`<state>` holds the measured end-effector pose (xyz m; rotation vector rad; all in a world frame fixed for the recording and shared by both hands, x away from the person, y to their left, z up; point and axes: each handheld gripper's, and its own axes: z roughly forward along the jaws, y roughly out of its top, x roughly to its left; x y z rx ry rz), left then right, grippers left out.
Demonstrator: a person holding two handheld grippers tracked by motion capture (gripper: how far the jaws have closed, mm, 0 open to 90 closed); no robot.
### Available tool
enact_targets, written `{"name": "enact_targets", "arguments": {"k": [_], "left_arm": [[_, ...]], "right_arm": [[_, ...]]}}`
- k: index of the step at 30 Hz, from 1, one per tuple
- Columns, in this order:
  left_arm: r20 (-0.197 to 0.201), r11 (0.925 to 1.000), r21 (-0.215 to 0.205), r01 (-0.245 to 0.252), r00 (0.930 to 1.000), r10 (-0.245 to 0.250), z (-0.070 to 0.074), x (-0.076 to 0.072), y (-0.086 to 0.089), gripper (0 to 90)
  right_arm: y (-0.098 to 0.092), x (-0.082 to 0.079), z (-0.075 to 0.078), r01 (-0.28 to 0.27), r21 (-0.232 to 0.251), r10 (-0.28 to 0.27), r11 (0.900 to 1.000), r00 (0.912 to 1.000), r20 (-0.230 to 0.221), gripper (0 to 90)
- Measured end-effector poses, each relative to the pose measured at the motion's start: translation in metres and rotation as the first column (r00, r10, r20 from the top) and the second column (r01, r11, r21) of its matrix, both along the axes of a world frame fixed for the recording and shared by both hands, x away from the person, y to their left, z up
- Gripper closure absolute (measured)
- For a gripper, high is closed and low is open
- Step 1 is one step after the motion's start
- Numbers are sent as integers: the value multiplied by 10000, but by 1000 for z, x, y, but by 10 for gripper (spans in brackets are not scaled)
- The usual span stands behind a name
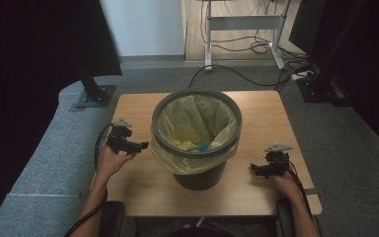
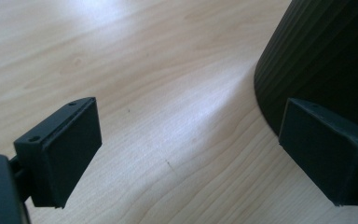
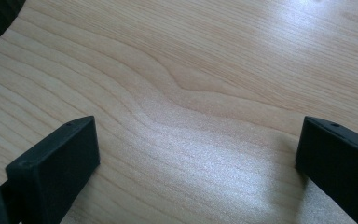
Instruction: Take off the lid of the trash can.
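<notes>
Two forearms came in from the bottom edge of the high view, one at each side of a light wooden table (image 1: 143, 190). On the person's left, the forearm angled up and slightly inward, and the left hand (image 1: 109, 160) gripped the left gripper (image 1: 139, 145) from below, its body raised a little off the tabletop and its nose pointing toward the bin. A dark cable trailed back from it along the arm. On the other side the right hand (image 1: 285, 181) rested low near the table's right edge, holding the right gripper (image 1: 254, 169) close to the wood and aimed inward as well.

Between them stood a dark round bin (image 1: 197, 175) with a grey rim, lined with a yellow bag (image 1: 187, 118); something blue (image 1: 203, 146) lay at the bottom, too small to identify.

Seen from the left gripper view, the left gripper (image 2: 189, 156) had its jaws spread wide with bare wood between them, and the bin's ribbed wall (image 2: 326, 56) rose just behind the right-hand jaw. From the right gripper view, the right gripper (image 3: 196, 161) also had its jaws set wide apart over bare wood grain, nothing held.
</notes>
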<state>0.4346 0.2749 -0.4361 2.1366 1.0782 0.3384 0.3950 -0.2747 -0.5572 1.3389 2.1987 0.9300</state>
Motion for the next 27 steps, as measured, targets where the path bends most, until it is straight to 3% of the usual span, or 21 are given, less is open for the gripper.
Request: {"name": "enact_targets", "arguments": {"k": [9, 15, 27], "left_arm": [[176, 9998, -192, 54, 9998, -50, 30, 4, -2, 56], [400, 9992, -362, 143, 9991, -129, 61, 8, -3, 68], [610, 9986, -350, 400, 9974, -378, 107, 16, -13, 97]], "right_arm": [[0, 0, 0, 3, -7, -3, 10000, 10000, 0, 0], [0, 0, 0, 0, -4, 0, 10000, 10000, -1, 0], [0, 0, 0, -39, -8, 39, 10000, 10000, -16, 0]]}}
